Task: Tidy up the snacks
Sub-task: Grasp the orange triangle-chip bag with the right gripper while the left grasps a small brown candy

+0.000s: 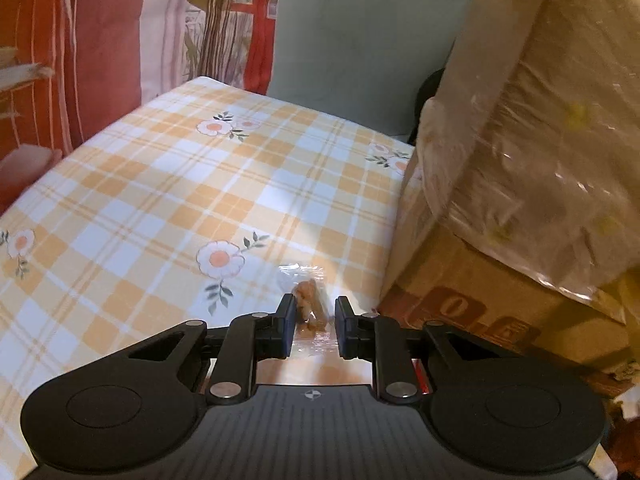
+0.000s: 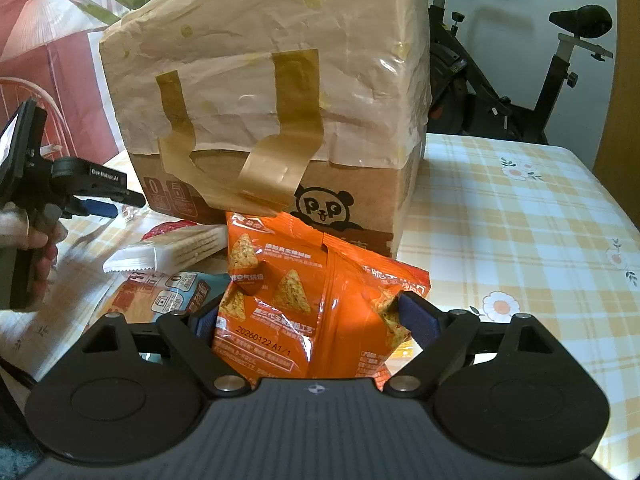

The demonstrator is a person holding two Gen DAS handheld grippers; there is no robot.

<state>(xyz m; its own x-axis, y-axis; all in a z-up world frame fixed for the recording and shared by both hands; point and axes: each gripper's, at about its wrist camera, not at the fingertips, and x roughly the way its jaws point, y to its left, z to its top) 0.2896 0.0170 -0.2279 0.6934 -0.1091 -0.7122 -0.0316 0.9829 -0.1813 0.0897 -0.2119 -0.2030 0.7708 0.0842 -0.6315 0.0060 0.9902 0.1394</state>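
My left gripper [image 1: 311,314] is closed on a small clear-wrapped brown snack [image 1: 310,302], low over the checked tablecloth beside the cardboard box [image 1: 500,312]. My right gripper [image 2: 310,320] is shut on an orange chip bag [image 2: 296,300], held in front of the same cardboard box [image 2: 352,200] with a panda logo and a taped plastic cover. The left gripper [image 2: 100,204] also shows at the left of the right wrist view, held by a hand. A white cracker pack [image 2: 172,250] and a blue-and-red packet [image 2: 168,296] lie on the table below.
The table [image 1: 160,200] has a yellow checked cloth with flowers. A pale green chair back [image 1: 360,40] stands behind it. An exercise bike [image 2: 520,80] stands behind the table on the right. Curtains hang at the left.
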